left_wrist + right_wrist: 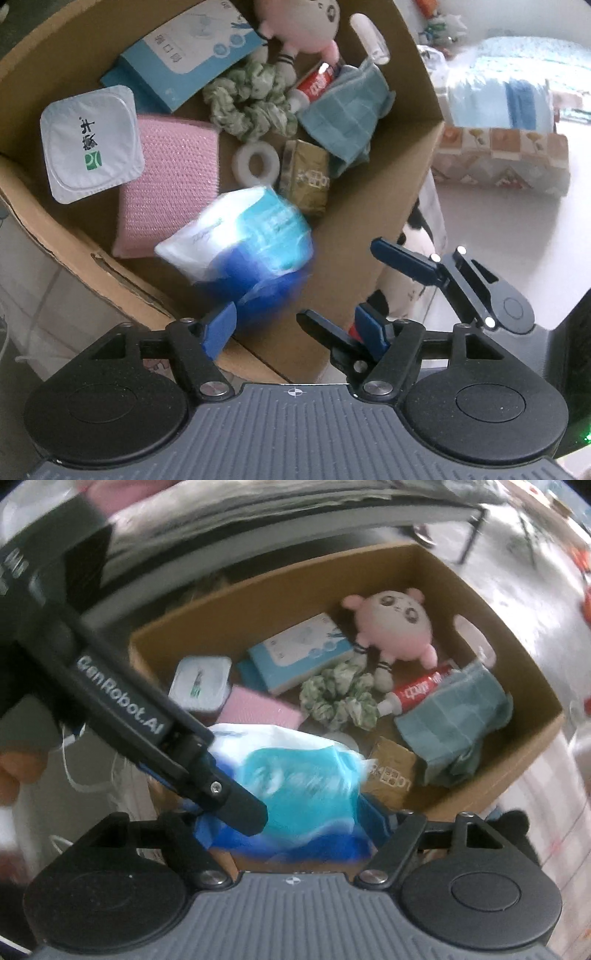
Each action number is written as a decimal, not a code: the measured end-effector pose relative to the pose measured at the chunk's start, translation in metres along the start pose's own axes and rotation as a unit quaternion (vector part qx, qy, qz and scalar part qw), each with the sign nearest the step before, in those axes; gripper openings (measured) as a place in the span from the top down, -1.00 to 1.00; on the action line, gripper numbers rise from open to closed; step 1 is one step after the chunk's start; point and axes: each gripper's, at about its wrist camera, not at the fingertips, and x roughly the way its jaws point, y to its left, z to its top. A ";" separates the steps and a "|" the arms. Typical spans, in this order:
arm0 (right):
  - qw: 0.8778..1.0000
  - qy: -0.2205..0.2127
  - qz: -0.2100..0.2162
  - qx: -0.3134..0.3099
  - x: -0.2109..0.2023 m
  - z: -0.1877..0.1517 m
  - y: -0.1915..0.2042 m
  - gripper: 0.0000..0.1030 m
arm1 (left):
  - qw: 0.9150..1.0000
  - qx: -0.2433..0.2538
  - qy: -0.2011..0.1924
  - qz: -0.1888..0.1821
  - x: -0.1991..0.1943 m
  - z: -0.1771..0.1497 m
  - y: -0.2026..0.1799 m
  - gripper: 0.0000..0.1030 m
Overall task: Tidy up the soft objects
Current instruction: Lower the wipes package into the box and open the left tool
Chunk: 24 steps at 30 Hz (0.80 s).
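One cardboard box (413, 155) holds one pink plush toy (393, 627), one green scrunchie (251, 99), one teal cloth (347, 110) and one blurred tissue pack (243, 232), both tongs (299, 325) (291, 827) spread, pinching nothing.

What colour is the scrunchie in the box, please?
Green and white print scrunchie, clearest in the left wrist view.

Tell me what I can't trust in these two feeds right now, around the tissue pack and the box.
- Tissue pack: motion-blurred in both views; its print is unreadable, and whether either claw's pads press it cannot be told.
- Right claw: in its own view the left claw's finger and the pack cover its tips.
- Toothpaste tube: left wrist view, one end hidden under the teal cloth.
- Cardboard box: near wall cut off by the claw body, right wrist view.
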 end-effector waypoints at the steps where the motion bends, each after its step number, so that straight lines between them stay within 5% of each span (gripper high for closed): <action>1: 1.000 0.001 -0.003 -0.008 -0.001 -0.002 0.002 -0.53 | 1.000 0.004 -0.001 0.001 -0.001 -0.001 -0.002 -0.37; 9: 1.000 -0.009 -0.009 -0.027 -0.013 0.000 0.006 -0.36 | 0.994 0.056 -0.075 0.048 -0.041 0.003 -0.019 -0.37; 17: 1.000 -0.020 0.024 0.003 0.003 0.010 0.016 -0.33 | 0.974 0.090 -0.161 0.132 -0.086 0.019 -0.020 -0.38; 24: 0.997 0.055 0.014 0.044 0.066 0.010 0.033 -0.26 | 0.960 0.126 -0.171 0.183 -0.087 0.018 -0.019 -0.44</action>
